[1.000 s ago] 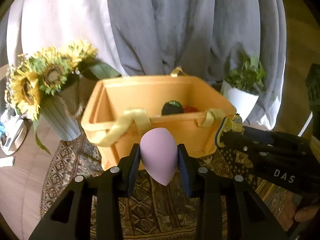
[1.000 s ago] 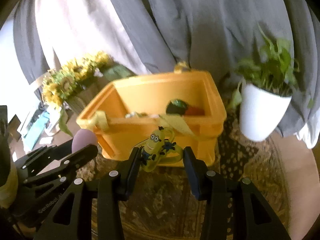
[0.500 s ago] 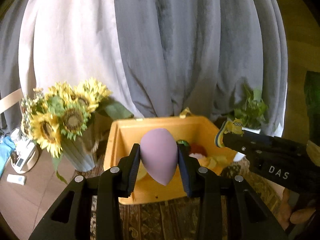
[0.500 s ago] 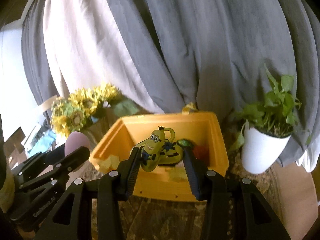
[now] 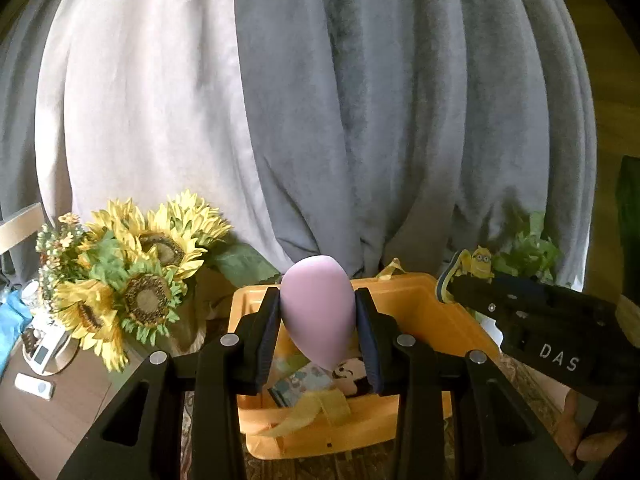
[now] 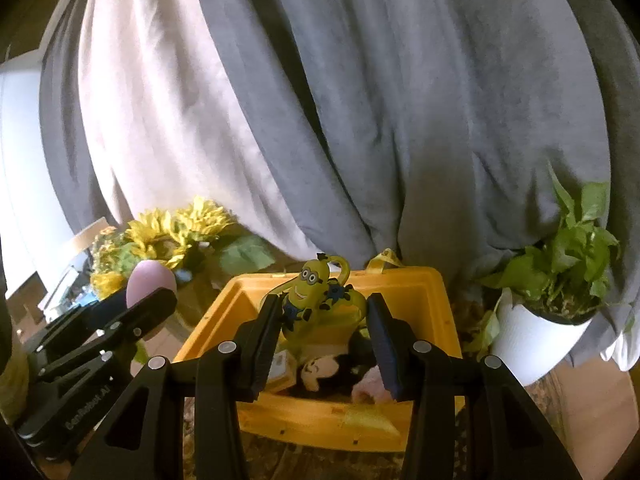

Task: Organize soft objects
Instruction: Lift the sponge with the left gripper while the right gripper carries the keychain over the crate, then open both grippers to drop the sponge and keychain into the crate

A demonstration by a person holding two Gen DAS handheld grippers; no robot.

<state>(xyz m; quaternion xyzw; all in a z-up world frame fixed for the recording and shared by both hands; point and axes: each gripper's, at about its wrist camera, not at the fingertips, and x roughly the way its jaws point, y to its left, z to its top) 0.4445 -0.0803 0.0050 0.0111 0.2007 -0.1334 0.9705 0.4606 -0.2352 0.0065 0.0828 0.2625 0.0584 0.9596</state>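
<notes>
My left gripper (image 5: 318, 320) is shut on a pink egg-shaped sponge (image 5: 318, 312) and holds it above the orange basket (image 5: 452, 320). My right gripper (image 6: 324, 316) is shut on a yellow minion toy (image 6: 316, 292) above the same basket (image 6: 436, 308). Soft toys lie inside the basket, among them a black-and-white plush (image 6: 324, 368). The right gripper shows at the right of the left wrist view (image 5: 460, 280). The left gripper with the sponge shows at the left of the right wrist view (image 6: 150, 284).
A sunflower bouquet in a vase (image 5: 132, 280) stands left of the basket. A white pot with a green plant (image 6: 560, 280) stands to its right. Grey and white curtains (image 5: 320, 100) hang behind. A patterned rug (image 6: 320, 460) lies under the basket.
Both grippers rose and moved forward from in front of the basket to above it, each keeping its hold. The basket's inside came into view.
</notes>
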